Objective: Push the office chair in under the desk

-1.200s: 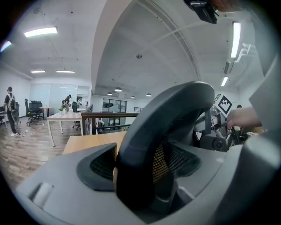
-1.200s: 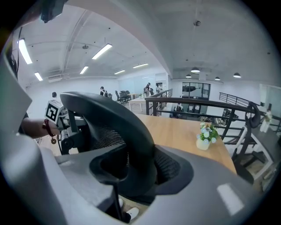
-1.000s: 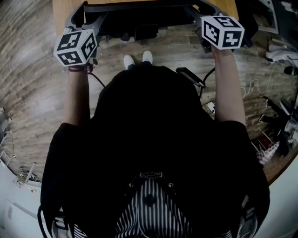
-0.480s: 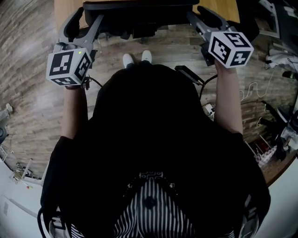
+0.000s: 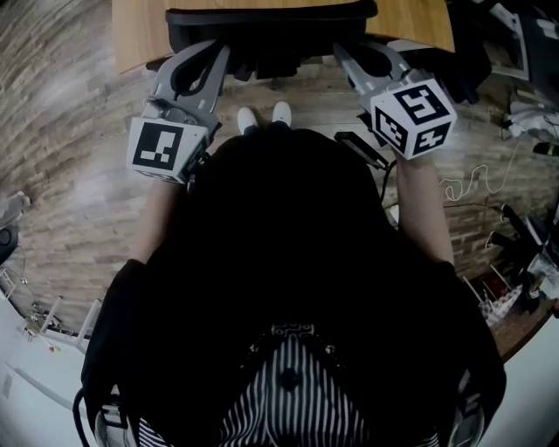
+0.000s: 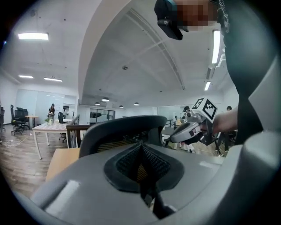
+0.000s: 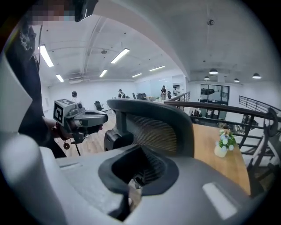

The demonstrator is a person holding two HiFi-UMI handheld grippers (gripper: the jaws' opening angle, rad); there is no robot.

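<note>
The black office chair [image 5: 271, 19] stands at the top of the head view, its back against the edge of the wooden desk [image 5: 140, 35]. My left gripper [image 5: 218, 48] is shut and empty, its tip just short of the chair back's left side. My right gripper [image 5: 342, 51] is shut and empty too, just short of the right side. In the left gripper view the closed jaws [image 6: 141, 144] point at the chair back [image 6: 125, 127], with the right gripper [image 6: 191, 129] beside it. The right gripper view shows the closed jaws [image 7: 141, 149], the chair back [image 7: 153, 118] and the left gripper [image 7: 85, 118].
A person's white shoes [image 5: 262, 113] stand on the wood floor just behind the chair. Cables and equipment [image 5: 524, 218] lie on the floor at the right. A small flower pot [image 7: 225, 143] sits on the desk top [image 7: 219, 167]. Railings and other desks lie beyond.
Both grippers have shut their jaws, drawn back toward the person and come closer together. Earlier their open jaws reached along the chair's sides.
</note>
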